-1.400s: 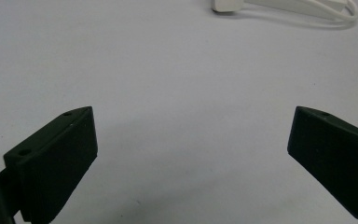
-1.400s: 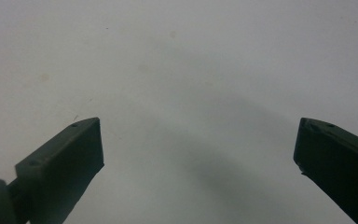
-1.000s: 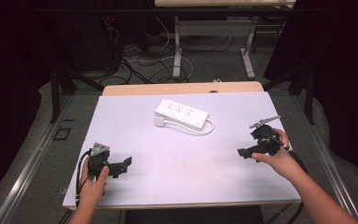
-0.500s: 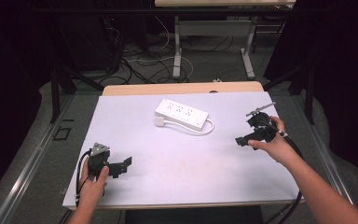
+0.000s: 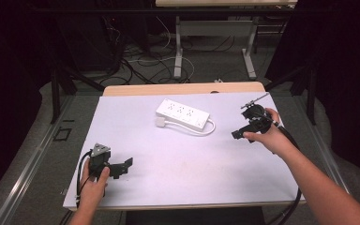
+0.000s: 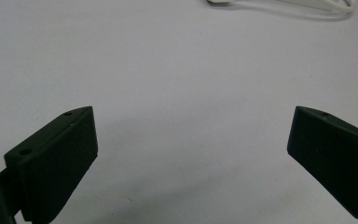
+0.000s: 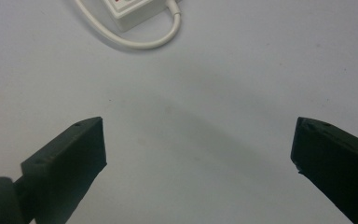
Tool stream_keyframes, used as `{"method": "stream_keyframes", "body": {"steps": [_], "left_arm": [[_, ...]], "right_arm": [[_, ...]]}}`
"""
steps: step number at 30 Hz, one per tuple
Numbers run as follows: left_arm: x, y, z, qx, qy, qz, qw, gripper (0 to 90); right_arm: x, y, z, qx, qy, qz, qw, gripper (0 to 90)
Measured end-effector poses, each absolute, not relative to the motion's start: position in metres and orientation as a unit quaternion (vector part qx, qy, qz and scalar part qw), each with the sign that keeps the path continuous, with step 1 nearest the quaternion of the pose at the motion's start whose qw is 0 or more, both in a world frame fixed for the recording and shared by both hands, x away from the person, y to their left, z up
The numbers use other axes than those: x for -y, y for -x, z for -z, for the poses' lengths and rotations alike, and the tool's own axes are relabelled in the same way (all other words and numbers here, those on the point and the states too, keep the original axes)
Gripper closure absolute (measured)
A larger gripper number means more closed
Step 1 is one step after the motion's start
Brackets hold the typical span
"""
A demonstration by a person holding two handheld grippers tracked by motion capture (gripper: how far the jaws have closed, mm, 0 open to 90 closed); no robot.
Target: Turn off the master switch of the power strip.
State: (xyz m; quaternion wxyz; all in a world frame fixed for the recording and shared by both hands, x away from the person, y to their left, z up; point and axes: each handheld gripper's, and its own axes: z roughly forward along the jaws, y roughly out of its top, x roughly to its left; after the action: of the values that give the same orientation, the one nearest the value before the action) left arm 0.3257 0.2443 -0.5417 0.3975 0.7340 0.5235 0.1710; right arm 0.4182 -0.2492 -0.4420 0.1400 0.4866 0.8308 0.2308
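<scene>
White table (image 5: pixel 178 183), and one thing of note on it: a white power strip (image 5: pixel 183 114) lying at an angle toward the far middle, its white cord (image 5: pixel 201 131) looping round from the right end and back along the near side to a plug (image 5: pixel 161 123) at the left end. Nothing lies between either tool and the strip; the sheet is bare. Beyond the far edge, a strip of wooden tabletop (image 5: pixel 183 89), then dark floor with a tangle of cables (image 5: pixel 136 56) and the grey legs of another desk (image 5: pixel 178 51).

Left gripper (image 5: pixel 122 166) sits low at the near left corner, held in the left hand (image 5: pixel 93 185), jaws wide apart with only table between them; in the left gripper view the cord just clips the top edge. Right gripper (image 5: pixel 238 134) is up at the far right, in the right hand (image 5: pixel 267 136), jaws likewise spread and holding nothing. The right gripper view looks down on the strip's end and the cord's loop.

Writing? A hint of red on the strip's end, too small to read.

Since half a second ago the right gripper has swung further in toward the strip; the left hasn't budged, nor has the strip.
</scene>
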Motion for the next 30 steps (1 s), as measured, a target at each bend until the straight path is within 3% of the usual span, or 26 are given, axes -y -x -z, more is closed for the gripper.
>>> {"method": "stream_keyframes", "body": {"steps": [30], "left_arm": [[-0.245,-0.326,0.542,-0.521,-0.737,-0.167,0.396,1.9]], "right_arm": [[0.197,-0.449,0.441,-0.840,-0.475,-0.232,0.123,6.4]]}}
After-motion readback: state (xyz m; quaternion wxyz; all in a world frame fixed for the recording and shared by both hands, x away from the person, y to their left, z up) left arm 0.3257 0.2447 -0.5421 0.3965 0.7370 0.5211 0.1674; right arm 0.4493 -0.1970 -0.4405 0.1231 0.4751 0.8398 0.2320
